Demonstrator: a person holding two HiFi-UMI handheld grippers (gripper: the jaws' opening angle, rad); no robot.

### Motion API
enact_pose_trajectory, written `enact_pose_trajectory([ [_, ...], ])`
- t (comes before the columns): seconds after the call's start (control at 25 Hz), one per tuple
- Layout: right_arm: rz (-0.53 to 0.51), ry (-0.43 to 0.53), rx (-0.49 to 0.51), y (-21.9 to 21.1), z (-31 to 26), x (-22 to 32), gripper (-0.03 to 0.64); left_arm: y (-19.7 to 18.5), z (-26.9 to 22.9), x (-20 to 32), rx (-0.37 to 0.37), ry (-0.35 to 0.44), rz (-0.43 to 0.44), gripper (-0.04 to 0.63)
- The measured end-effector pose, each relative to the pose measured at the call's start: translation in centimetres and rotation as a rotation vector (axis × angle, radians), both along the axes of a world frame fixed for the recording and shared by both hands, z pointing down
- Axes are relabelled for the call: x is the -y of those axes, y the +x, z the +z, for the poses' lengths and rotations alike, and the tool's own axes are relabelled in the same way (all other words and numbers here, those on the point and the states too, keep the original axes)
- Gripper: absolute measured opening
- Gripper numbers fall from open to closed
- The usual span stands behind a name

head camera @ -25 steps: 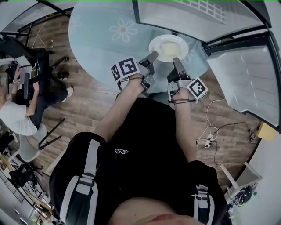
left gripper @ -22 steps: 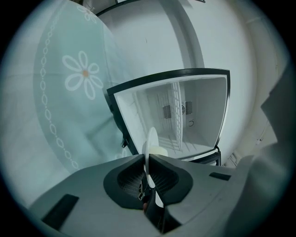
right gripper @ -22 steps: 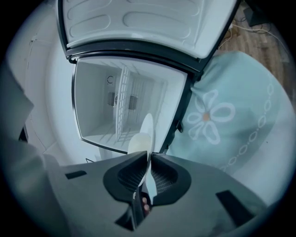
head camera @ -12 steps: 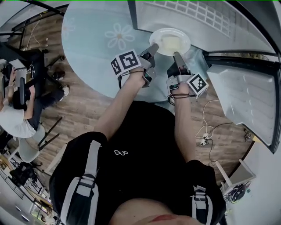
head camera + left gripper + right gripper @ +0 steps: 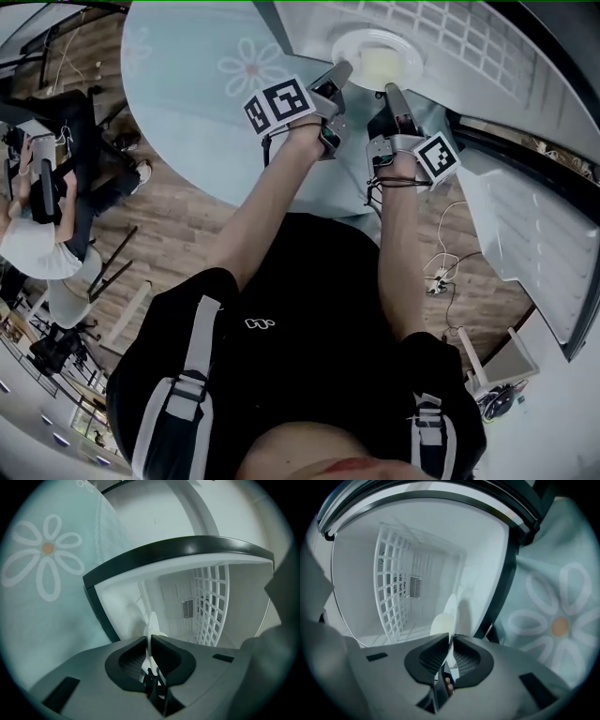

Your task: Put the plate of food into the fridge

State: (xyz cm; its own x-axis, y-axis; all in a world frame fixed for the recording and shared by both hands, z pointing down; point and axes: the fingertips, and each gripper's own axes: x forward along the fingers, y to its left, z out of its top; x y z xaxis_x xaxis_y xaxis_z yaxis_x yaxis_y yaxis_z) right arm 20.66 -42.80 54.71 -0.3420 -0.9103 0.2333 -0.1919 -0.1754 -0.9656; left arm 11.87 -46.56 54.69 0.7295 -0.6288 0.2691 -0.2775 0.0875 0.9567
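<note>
Tongs: left tongs [image 5: 342, 67] pinched on the plate [image 5: 375, 56] rim at 8 o'clock, right tongs [image 5: 392, 91] pinched on it at 5 o'clock. Left jaws opening a hair right now, with the thin rim between the pads and touched on both sides (reads as a light grip, not a release). Right jaws closed down on the rim too, nothing else between them.

Why two near-edge grips: to hold the plate level and stop the pale food [image 5: 382, 64] sliding. Also to leave the far edge free to lead into the fridge [image 5: 469, 33].

Plate location: in the air at 12 o'clock in head view, at the fridge mouth, not set down. Clear of the tabletop [image 5: 197, 84] at 10 o'clock.

Inside: white wire rack [image 5: 208, 599] at 3 o'clock in left gripper view, 9 o'clock in right gripper view. Parallel to the plate, on its food side, so likely above it.

Next, by judgement: push straight in under the rack, lower flat, release both sides together. Risk: thin-rim pinch plus a loosening left side, so possible dip toward 9 o'clock.
</note>
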Motion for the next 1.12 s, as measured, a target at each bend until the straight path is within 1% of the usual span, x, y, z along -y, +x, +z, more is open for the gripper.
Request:
enact_pose_trajectory([
  [0.32, 0.040, -0.033, 0.023, 0.5, 1.6, 1.0, 0.032, 0.6, 1.8, 1.2, 0.026, -0.018, 0.005, 0.037],
  [0.48, 0.058, -0.028, 0.003, 0.9, 1.9, 1.2, 0.031, 0.9, 2.4, 1.5, 0.012, -0.031, 0.015, 0.038],
  [0.56, 0.056, -0.050, -0.021, 1.1, 2.4, 1.1, 0.031, 0.9, 2.8, 1.6, 0.034, -0.027, 0.025, 0.034],
  [0.6, 0.061, -0.062, -0.030, 1.2, 2.5, 1.0, 0.032, 0.7, 2.8, 1.7, 0.065, -0.013, 0.026, 0.038],
  [0.64, 0.067, -0.065, -0.043, 1.3, 2.4, 1.0, 0.032, 0.2, 2.6, 1.8, 0.107, 0.011, 0.020, 0.054],
  [0.72, 0.079, -0.054, -0.087, 1.5, 2.1, 0.8, 0.038, -1.0, 2.0, 2.1, 0.171, 0.051, 0.001, 0.169],
  [0.76, 0.085, -0.052, -0.111, 1.8, 2.0, 0.5, 0.055, -1.5, 1.8, 2.0, 0.180, 0.050, -0.004, 0.189],
  [0.88, 0.110, -0.036, -0.135, 2.3, 1.2, -0.6, 0.058, -3.2, 1.7, 1.2, 0.168, 0.015, -0.024, 0.182],
  [0.92, 0.122, -0.024, -0.128, 2.4, 0.8, -0.9, 0.060, -3.7, 1.4, 0.9, 0.153, 0.015, -0.039, 0.162],
  [1.04, 0.155, 0.031, -0.097, 2.6, -1.3, -2.1, 0.058, -4.9, -0.5, -0.2, 0.074, 0.042, -0.095, 0.135],
  [1.12, 0.126, 0.132, -0.139, 1.8, -4.3, -2.5, 0.000, -5.5, -2.6, -0.8, 0.026, 0.090, -0.120, 0.097],
])
